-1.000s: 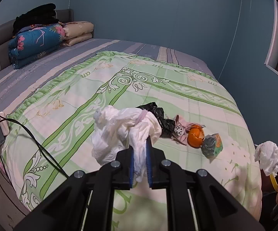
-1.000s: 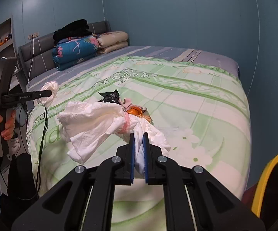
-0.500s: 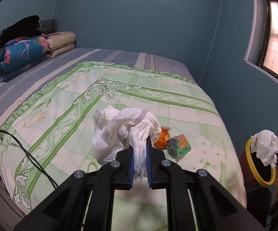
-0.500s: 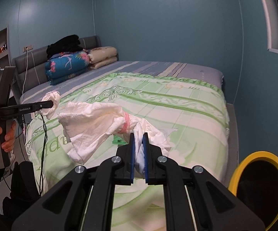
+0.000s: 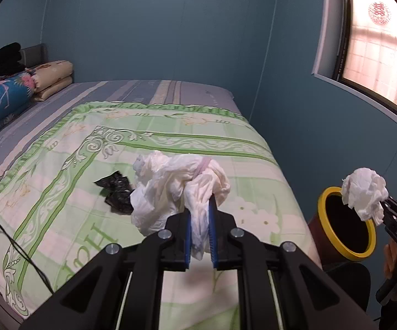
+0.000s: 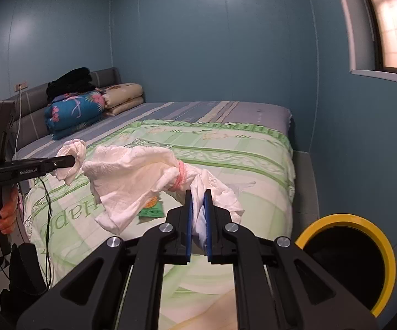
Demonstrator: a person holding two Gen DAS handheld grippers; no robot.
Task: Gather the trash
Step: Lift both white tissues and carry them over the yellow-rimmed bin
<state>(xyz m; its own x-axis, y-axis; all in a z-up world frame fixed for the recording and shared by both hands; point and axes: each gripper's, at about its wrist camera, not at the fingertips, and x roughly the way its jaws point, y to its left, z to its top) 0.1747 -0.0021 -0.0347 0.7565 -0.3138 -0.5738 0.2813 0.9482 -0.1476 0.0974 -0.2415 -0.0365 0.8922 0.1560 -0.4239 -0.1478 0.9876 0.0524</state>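
Blue-walled bedroom, with a bed [image 5: 149, 148] under a green and cream floral quilt taking up most of both views. Closest up, the left tongs [image 5: 199, 233] are clamped on a crumpled white wad [image 5: 176, 184] with a pinkish band around it, held up over the quilt. The right tongs [image 6: 197, 220] are clamped the same way on a bigger white bundle [image 6: 132, 176] cinched by a pink elastic band, which hangs just above the near end of the bed. Off the right side of the bed there's a bin with a yellow rim [image 6: 358, 250], its mouth open and dark inside; from the left camera the right tongs' wad sits right at the rim of that bin [image 5: 344, 225]. Still lying on the quilt: a black crinkly wrapper [image 5: 114, 189] just beside the left wad, and in the right view a green packet [image 6: 151, 210] peeking out under the bundle, with something orange touching it that I can't make out. At the far end, by the grey headboard, folded blankets [image 6: 74, 112] are stacked with dark clothing on top. A window [image 5: 377, 41] glows pinkish on the right wall.
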